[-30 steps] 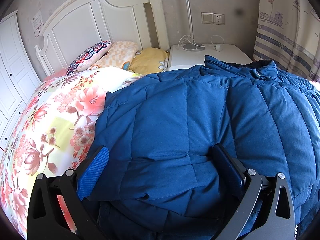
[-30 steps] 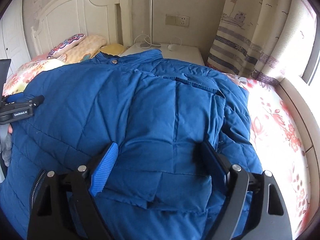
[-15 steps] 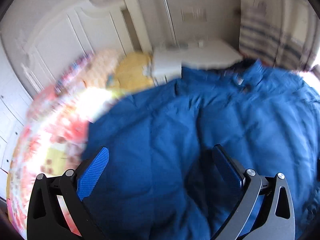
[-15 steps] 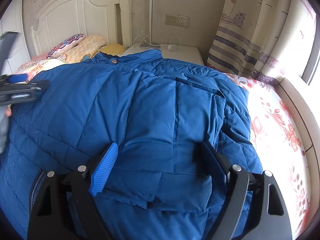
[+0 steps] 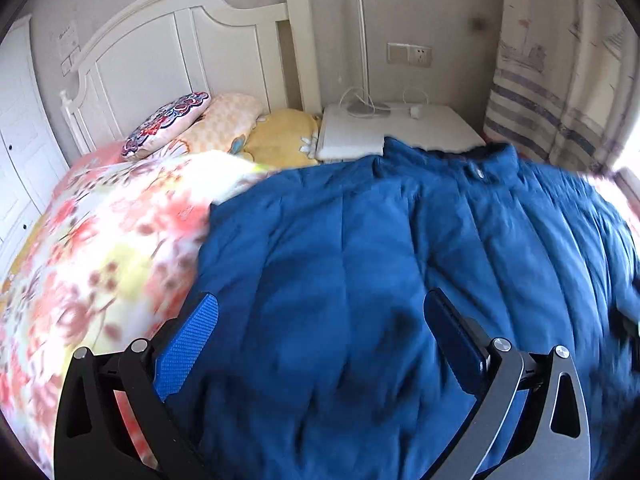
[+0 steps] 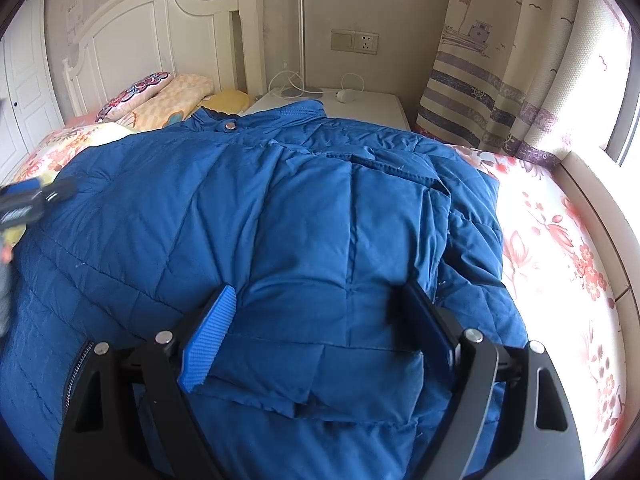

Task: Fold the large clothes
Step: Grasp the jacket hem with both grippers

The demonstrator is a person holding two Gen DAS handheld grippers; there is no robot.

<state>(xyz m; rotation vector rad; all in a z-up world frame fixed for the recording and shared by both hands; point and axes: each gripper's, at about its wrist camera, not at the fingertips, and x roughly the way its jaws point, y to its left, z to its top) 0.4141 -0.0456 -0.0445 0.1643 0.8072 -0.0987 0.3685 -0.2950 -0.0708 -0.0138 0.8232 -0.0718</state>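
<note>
Room around the jacket

We saw open quilt (image 5: 100,264) left of the jacket (image 6: 320,220); pillows (image 5: 224,128), headboard (image 5: 180,52) and nightstand (image 6: 372,108) closed the bed's far edge.

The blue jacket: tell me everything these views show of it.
The blue jacket is a quilted, puffy coat of smooth blue fabric, lying spread over the floral bedspread, collar toward the nightstand. A metal snap shows at the collar and a zipper along its lower left edge. The right tongs straddle a folded panel, open wide; the left tongs hang open above it.
</note>
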